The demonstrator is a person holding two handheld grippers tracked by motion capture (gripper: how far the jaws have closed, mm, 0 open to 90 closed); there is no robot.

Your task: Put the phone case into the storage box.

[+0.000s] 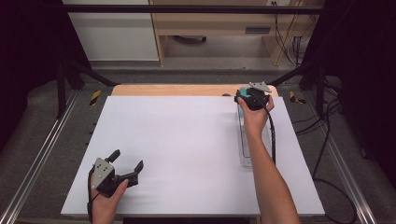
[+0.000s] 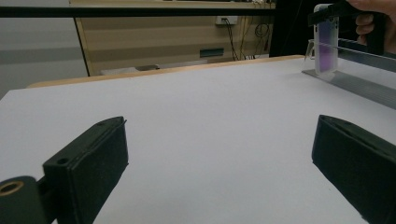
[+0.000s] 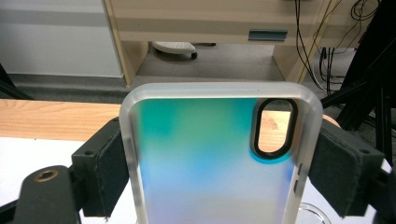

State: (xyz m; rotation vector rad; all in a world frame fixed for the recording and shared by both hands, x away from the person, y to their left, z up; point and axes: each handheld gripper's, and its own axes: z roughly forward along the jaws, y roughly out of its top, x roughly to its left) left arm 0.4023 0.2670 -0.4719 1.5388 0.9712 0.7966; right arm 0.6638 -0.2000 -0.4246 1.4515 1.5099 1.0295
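Note:
A translucent phone case [image 3: 210,158], tinted teal, blue and purple with an oval camera cutout, stands upright between my right gripper's [image 3: 219,172] two black pads, which press on its long edges. From above, my right gripper [image 1: 243,96] sits at the far right of the white table [image 1: 187,140], over the far end of a clear plastic rack [image 1: 245,140]. In the left gripper view the case [image 2: 326,44] stands upright at that rack's [image 2: 355,84] end. My left gripper [image 1: 127,158] rests near the front left edge, with its jaws [image 2: 219,154] wide apart and nothing between them.
A wooden strip [image 1: 177,89] borders the table's far edge. Beyond it are a wooden cabinet [image 1: 210,23] and hanging cables [image 1: 294,42]. Metal frame rails [image 1: 37,154] run along both sides of the table.

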